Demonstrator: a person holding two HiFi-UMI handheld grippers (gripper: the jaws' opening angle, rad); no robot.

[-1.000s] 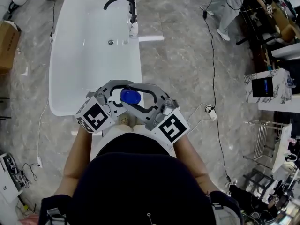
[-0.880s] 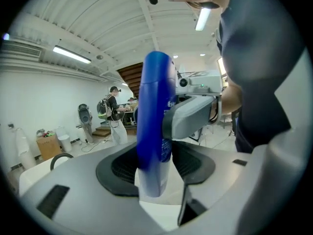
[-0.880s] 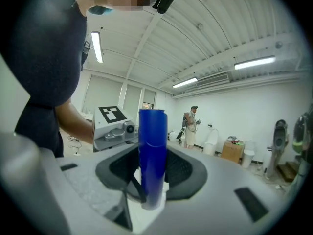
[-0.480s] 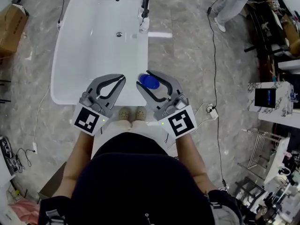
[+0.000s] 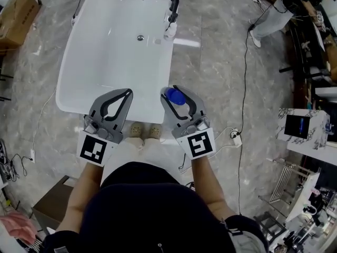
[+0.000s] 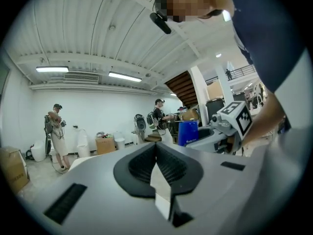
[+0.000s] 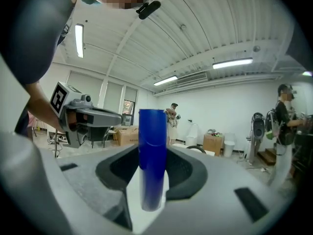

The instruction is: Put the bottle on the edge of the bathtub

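The left hand-held gripper (image 5: 128, 92) hangs over the near end of the white bathtub (image 5: 68, 83), its jaws pressed together on nothing. The right hand-held gripper (image 5: 175, 91) clamps the plain blue bottle (image 5: 175, 96) upright by the tub's near right corner. From overhead only its round top shows, and the jaws hide its base.

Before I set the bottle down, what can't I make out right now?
- Head view: only the bottle's top shows. The right hand-held gripper hides its body and the bathtub corner behind it.
- Right gripper view: the white patch below the bottle is too blurred to identify.
- Left gripper view: the bottle's print is too small to read.
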